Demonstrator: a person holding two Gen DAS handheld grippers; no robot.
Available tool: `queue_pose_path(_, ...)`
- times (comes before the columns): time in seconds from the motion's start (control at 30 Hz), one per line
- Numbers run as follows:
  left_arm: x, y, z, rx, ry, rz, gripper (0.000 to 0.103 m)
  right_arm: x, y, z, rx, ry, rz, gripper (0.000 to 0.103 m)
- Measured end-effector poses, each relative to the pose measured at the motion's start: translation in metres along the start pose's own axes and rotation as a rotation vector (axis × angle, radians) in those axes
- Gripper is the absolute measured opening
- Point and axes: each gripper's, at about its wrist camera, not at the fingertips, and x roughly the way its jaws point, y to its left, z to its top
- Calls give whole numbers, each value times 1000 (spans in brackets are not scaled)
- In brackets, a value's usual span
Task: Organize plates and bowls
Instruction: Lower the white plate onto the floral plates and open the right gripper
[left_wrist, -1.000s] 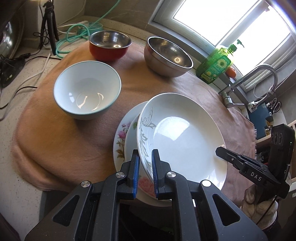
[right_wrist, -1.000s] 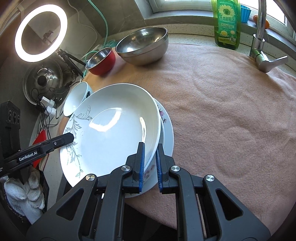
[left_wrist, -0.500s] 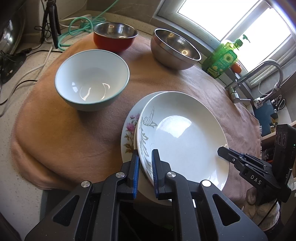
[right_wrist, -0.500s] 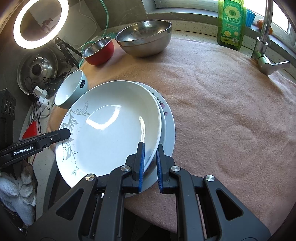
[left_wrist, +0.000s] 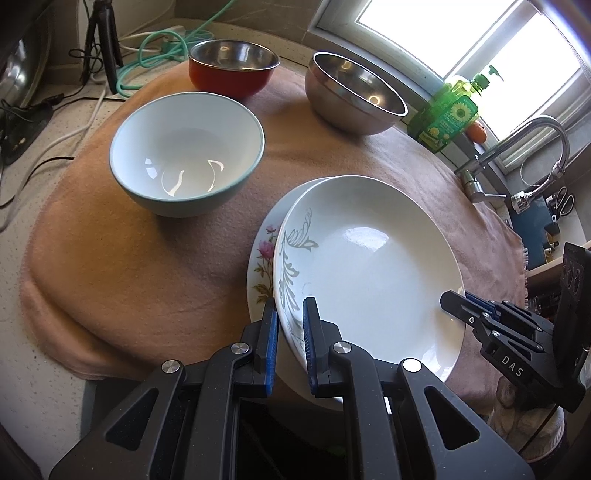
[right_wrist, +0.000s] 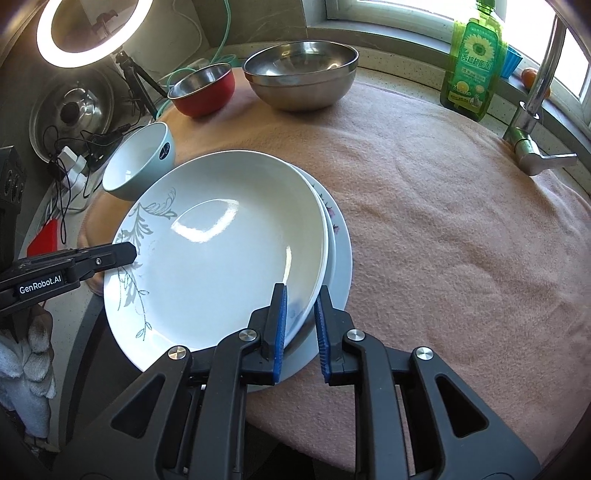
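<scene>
Left gripper (left_wrist: 290, 325) clamped on rim of white shallow plate with grey leaf pattern (left_wrist: 369, 266), resting atop floral-rimmed white plate (left_wrist: 262, 258) on pink cloth-covered surface (right_wrist: 443, 221). Right gripper (right_wrist: 300, 306) just loosening, fingers (right_wrist: 279, 314) slightly parted around opposite rim.

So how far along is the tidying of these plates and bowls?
Done: the leaf-patterned plate lies stacked on the flowered plate. In hand: the left gripper grips its rim; the right gripper has just been opening its jaws around that rim. Left: the white bowl, red bowl and steel bowl stand separate, unstacked.
</scene>
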Motion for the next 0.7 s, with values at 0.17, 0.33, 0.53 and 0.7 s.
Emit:
queue_pose_path(0.17,0,-2,0,10,2,-6,11,1,-2,-1,11,6,-9,28)
queue_pose_path(0.33,-1,-3,1,14,2,-4,11,0,-3,-1,17,9,6,28)
queue_pose_path(0.53,-5,1,3,4,-5,-8,14,0,-2,-2,16,11,16,32)
queue_pose_path(0.7,-7,0,6,11,-10,-11,15,-1,-2,0,29,13,26,36)
